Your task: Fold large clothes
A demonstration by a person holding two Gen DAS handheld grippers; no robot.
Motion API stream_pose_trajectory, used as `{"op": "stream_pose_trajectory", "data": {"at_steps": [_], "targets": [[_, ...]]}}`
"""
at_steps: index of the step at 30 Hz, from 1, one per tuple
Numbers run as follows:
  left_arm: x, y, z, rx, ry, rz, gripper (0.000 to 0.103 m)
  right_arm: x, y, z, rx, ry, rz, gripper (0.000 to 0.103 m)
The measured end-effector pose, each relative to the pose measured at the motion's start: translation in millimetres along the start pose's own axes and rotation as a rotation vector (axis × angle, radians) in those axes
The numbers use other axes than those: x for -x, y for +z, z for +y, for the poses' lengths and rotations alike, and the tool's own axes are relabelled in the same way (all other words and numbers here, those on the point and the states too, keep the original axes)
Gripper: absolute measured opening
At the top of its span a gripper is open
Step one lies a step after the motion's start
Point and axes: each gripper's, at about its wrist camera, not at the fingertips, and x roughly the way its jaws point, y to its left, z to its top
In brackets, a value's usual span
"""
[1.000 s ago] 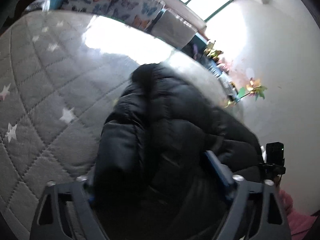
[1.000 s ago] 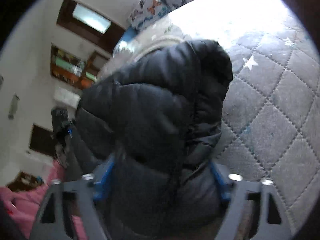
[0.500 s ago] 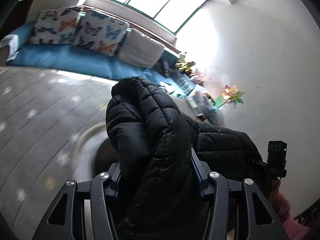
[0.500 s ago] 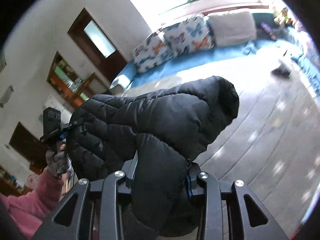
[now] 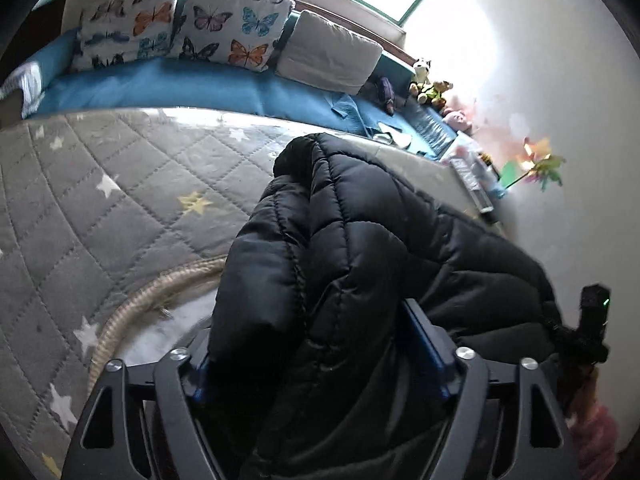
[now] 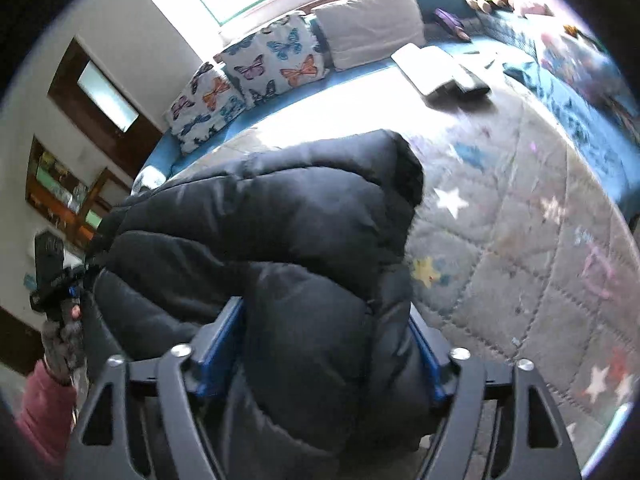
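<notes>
A black quilted puffer jacket (image 5: 360, 220) lies bunched over the grey star-patterned bed quilt (image 5: 100, 208). My left gripper (image 5: 312, 340) straddles a thick fold of it. The jaws are opening, and the fold still bulges between the blue pads (image 5: 424, 344). In the right wrist view the same jacket (image 6: 280, 200) fills the middle. My right gripper (image 6: 324, 320) straddles another fold, jaws likewise opening, with padding still between the pads (image 6: 220, 336). A gloved hand (image 6: 64, 336) with a pink sleeve holds the other tool at the left edge.
A blue bench (image 5: 180, 84) with butterfly cushions (image 5: 236, 24) and a beige cushion runs along the bed's far side under the window. Plush toys (image 5: 432, 84) and a paper pinwheel (image 5: 536, 164) stand by the wall. A pale braided rim (image 5: 132, 308) lies under the jacket.
Half a second ago both grippers squeezed narrow folds of the jacket held up off the quilt. Now the jaws stand much wider and the jacket sits low over the quilt.
</notes>
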Motion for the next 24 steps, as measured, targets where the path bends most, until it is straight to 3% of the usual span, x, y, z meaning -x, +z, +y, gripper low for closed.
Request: {"op": "stream_pose_trajectory", "data": {"at_steps": [2,4,7,9,13,16,18,21,24], "targets": [[1,2,-4,-0.004,0.020,0.017,0.087,7,0,3,-0.005,-0.016,0.003,0.084],[10,0,-12,-0.034,0.083,-0.001,0.087,28,3,17,0.043,-0.108,-0.020,0.084],[36,-7,-38,-0.086,0.181,-0.074,0.087,60,10,47,0.142,-0.257,-0.089,0.084],[60,-15,-58,-0.115,0.201,-0.137,0.087,83,10,69,0.188,-0.341,-0.151,0.084],[85,-29,-101,-0.179,0.158,-0.227,0.087,93,2,107,0.289,-0.289,-0.170,0.084],[77,-43,-128,-0.250,0.115,-0.181,0.082,76,-12,117,0.310,-0.266,-0.127,0.084],[51,-49,-143,-0.275,0.106,-0.112,0.072,54,-23,115,0.294,-0.260,-0.082,0.084],[12,-64,-133,-0.267,0.130,-0.034,0.072,29,-42,100,0.258,-0.293,-0.023,0.085],[-8,-73,-140,-0.306,0.174,-0.033,0.072,22,-56,101,0.297,-0.336,-0.030,0.086]]}}
